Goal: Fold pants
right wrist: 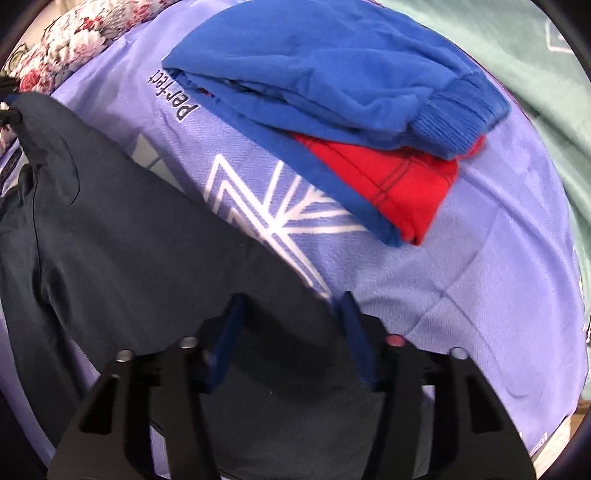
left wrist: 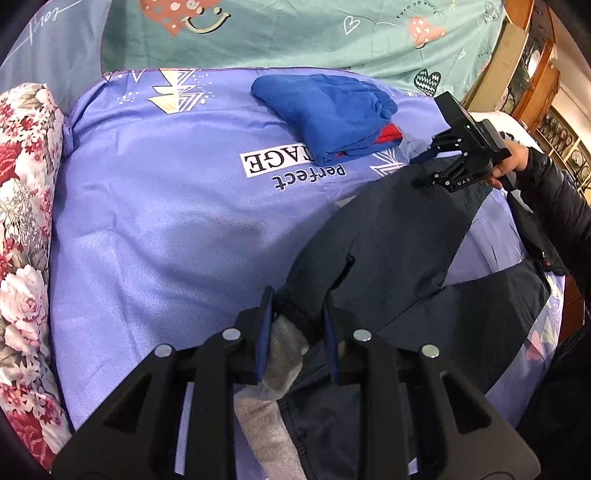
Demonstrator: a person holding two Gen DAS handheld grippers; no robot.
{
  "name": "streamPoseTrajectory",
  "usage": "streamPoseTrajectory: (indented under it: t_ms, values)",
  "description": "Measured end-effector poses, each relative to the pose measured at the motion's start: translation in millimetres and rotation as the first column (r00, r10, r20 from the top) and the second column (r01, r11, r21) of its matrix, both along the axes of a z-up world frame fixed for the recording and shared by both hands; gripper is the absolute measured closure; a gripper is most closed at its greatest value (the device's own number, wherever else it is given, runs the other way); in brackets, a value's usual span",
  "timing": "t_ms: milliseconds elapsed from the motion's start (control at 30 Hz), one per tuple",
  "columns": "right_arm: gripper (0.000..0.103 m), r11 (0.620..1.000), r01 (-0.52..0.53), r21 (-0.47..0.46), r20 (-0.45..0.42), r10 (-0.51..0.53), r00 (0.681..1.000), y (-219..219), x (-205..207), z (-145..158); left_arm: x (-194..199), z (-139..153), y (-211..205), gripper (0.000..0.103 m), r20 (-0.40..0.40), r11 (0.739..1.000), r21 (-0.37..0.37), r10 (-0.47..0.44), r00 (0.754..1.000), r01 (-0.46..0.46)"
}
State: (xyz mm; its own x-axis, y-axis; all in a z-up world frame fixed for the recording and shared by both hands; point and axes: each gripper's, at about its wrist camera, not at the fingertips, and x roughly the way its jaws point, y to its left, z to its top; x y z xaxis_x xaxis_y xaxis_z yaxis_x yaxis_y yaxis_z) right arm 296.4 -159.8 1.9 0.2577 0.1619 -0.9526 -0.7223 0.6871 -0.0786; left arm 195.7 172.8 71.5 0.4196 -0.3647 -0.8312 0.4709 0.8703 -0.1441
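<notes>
Dark navy pants [left wrist: 391, 236] stretch across the purple bedsheet [left wrist: 155, 229] between my two grippers. My left gripper [left wrist: 299, 306] is shut on the pants' waist end, where a grey pocket lining [left wrist: 284, 354] hangs out. My right gripper [left wrist: 428, 166], held by a hand in a black sleeve, grips the far end of the pants. In the right wrist view the pants [right wrist: 122, 236] pass between the blue pads [right wrist: 225, 336] of my right gripper [right wrist: 291, 314], which stand fairly wide apart around the cloth.
A folded blue and red garment [left wrist: 332, 114] lies on the sheet beyond the pants, also in the right wrist view [right wrist: 332, 103]. A floral quilt [left wrist: 26, 229] lies along the left. A teal blanket [left wrist: 295, 33] lies at the back. Wooden shelves [left wrist: 546, 92] stand at the right.
</notes>
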Motion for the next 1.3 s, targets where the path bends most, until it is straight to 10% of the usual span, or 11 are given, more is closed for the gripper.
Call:
streamPoseTrajectory:
  t_ms: [100,500,767,867,1067,1200,1300]
  values:
    - [0.099,1.0,0.021,0.012,-0.025,-0.021,0.999,-4.9,-1.4,7.0,-2.9,1.7,-2.7,0.079,0.009,1.0,0.009,-0.001,1.0,0.001]
    - [0.101,0.976,0.029,0.216,0.085,-0.049,0.995,-57.4,-135.2,97.2,-42.0,37.7,4.3,0.081,0.049,0.999,0.039,0.028,0.998,-0.03]
    - [0.1,0.923,0.034,0.383,-0.069,-0.008,0.998,-51.5,-276.0,46.8,-95.4,21.6,11.7,0.081,0.038,0.996,0.061,0.06,0.997,-0.062]
    - [0.1,0.926,0.045,0.374,-0.117,-0.001,0.993,-33.5,-310.5,10.6,-105.2,0.1,22.9,0.053,0.002,0.989,0.053,0.136,0.991,-0.136]
    - [0.075,0.878,0.202,0.434,-0.264,-0.091,0.96,-36.2,-300.6,-26.0,-121.7,-47.0,42.4,0.023,-0.172,0.942,0.061,0.335,0.926,-0.329]
    - [0.061,0.86,0.218,0.462,-0.245,-0.113,0.963,-40.1,-308.7,-9.1,-137.6,-59.6,68.3,0.023,-0.367,0.862,-0.113,0.427,0.827,-0.495]
    - [0.06,0.822,0.246,0.513,-0.23,-0.145,0.962,-50.7,-311.1,2.1,-146.8,-50.4,70.5,0.023,-0.366,0.82,-0.16,0.467,0.805,-0.549]
